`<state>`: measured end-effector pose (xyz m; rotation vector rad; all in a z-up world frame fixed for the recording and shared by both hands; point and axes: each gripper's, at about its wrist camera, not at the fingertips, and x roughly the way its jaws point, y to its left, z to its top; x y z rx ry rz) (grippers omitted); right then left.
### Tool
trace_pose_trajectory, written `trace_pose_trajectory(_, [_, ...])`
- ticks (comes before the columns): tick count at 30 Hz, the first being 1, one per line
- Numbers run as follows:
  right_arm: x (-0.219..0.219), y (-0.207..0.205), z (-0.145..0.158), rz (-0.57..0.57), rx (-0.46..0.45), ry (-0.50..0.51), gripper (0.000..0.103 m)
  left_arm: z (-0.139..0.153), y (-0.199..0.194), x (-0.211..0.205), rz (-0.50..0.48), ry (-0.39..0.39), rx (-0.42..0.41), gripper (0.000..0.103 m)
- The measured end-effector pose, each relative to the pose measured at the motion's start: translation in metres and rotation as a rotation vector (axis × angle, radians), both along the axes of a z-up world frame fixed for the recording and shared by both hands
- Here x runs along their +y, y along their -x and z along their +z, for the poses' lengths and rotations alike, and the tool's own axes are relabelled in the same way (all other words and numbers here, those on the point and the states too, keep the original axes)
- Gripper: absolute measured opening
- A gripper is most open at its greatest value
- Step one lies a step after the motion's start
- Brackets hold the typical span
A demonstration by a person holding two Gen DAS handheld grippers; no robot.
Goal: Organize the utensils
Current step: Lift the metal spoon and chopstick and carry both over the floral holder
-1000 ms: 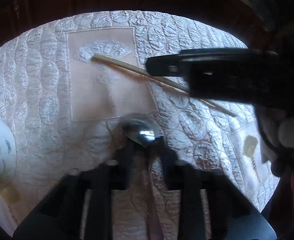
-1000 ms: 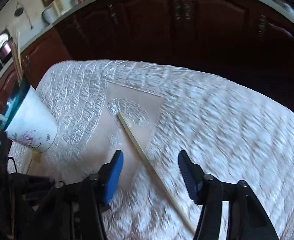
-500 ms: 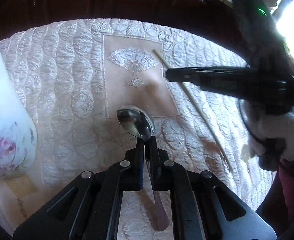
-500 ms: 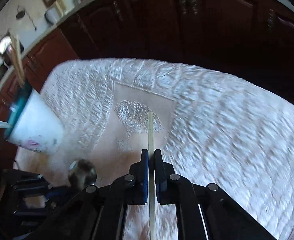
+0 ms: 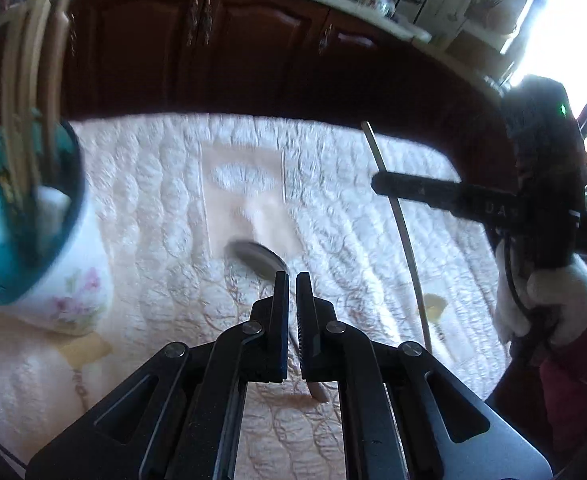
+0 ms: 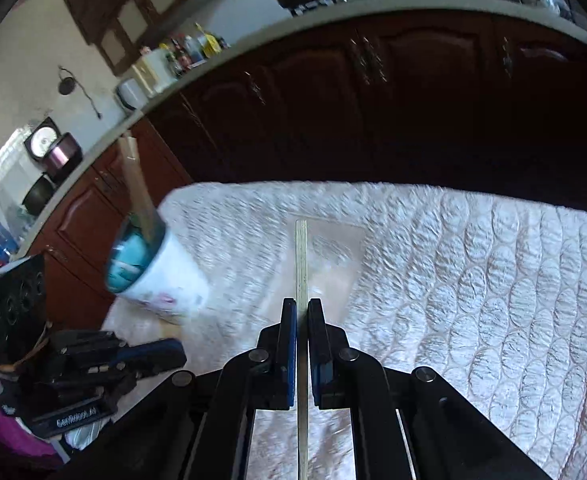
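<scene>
My left gripper (image 5: 291, 280) is shut on a metal spoon (image 5: 259, 258), bowl forward, lifted above the quilted cloth. My right gripper (image 6: 301, 306) is shut on a pale wooden chopstick (image 6: 301, 256), which points forward and is lifted off the cloth; it also shows in the left wrist view (image 5: 397, 208), held by the right gripper (image 5: 377, 184). A white floral cup with a teal inside (image 5: 33, 240) stands at the left and holds several wooden chopsticks (image 5: 25, 80). The cup also shows in the right wrist view (image 6: 153, 276), left of the chopstick.
A quilted white cloth (image 5: 153, 200) with a beige embroidered panel (image 5: 245, 188) covers the table. Dark wooden cabinets (image 6: 373, 100) stand beyond the far edge. Yellow tape marks (image 5: 433, 304) lie on the cloth. The left gripper body (image 6: 93, 364) is at the lower left of the right wrist view.
Both grippers have risen with their loads: the spoon and the chopstick are off the cloth. A second ago the right gripper was open over the lying chopstick; it then shut on it. The cup is nearer.
</scene>
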<state>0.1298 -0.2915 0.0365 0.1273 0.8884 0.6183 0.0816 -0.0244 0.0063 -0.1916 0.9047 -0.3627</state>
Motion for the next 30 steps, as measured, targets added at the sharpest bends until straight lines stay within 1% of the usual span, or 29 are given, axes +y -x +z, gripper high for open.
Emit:
trace_pose_trajectory(2, [0.000, 0.010, 0.011, 0.001, -0.025, 0.003, 0.005, 0.009, 0.005, 0.006, 0.005, -0.003, -0.026, 0.002])
trace_pose_trajectory(4, [0.000, 0.018, 0.016, 0.000, -0.032, 0.004, 0.005, 0.012, 0.007, 0.011, 0.011, -0.007, -0.029, 0.002])
trace_pose_trajectory(8, [0.009, 0.031, 0.016, -0.008, -0.034, 0.012, 0.005, 0.000, 0.011, 0.017, 0.026, 0.012, 0.018, 0.002])
trace_pose_trajectory(10, [0.013, 0.035, 0.013, -0.010, -0.027, 0.016, 0.005, -0.010, 0.012, 0.016, 0.052, 0.012, 0.041, 0.002])
trace_pose_trajectory(13, [0.016, 0.038, 0.004, -0.015, -0.010, 0.020, 0.005, -0.032, 0.007, 0.012, 0.077, 0.010, 0.108, 0.009])
trace_pose_trajectory(15, [0.014, 0.040, 0.000, -0.019, -0.003, 0.016, 0.005, -0.049, 0.000, 0.004, 0.093, -0.005, 0.146, 0.024])
trace_pose_trajectory(17, [0.010, 0.043, -0.003, -0.027, 0.002, 0.004, 0.005, -0.061, -0.005, -0.005, 0.104, -0.036, 0.156, 0.028])
trace_pose_trajectory(18, [0.007, 0.044, -0.004, -0.032, 0.003, -0.003, 0.005, -0.066, -0.010, -0.007, 0.114, -0.053, 0.161, 0.028])
trace_pose_trajectory(20, [0.001, 0.047, -0.005, -0.043, 0.004, -0.018, 0.005, -0.078, -0.022, -0.008, 0.172, -0.069, 0.176, 0.029])
trace_pose_trajectory(22, [-0.005, 0.048, -0.007, -0.050, 0.004, -0.030, 0.005, -0.084, -0.031, -0.007, 0.198, -0.064, 0.186, 0.034])
trace_pose_trajectory(23, [-0.009, 0.047, -0.008, -0.055, 0.004, -0.033, 0.005, -0.087, -0.035, -0.009, 0.205, -0.073, 0.184, 0.037])
trace_pose_trajectory(24, [-0.011, 0.046, -0.009, -0.061, 0.006, -0.037, 0.005, -0.089, -0.038, -0.010, 0.210, -0.089, 0.178, 0.039])
trace_pose_trajectory(26, [-0.018, 0.045, -0.012, -0.072, 0.016, -0.055, 0.005, -0.093, -0.047, -0.012, 0.220, -0.121, 0.159, 0.039])
trace_pose_trajectory(30, [-0.025, 0.044, -0.014, -0.077, 0.023, -0.066, 0.005, -0.099, -0.065, -0.008, 0.218, -0.111, 0.150, 0.039])
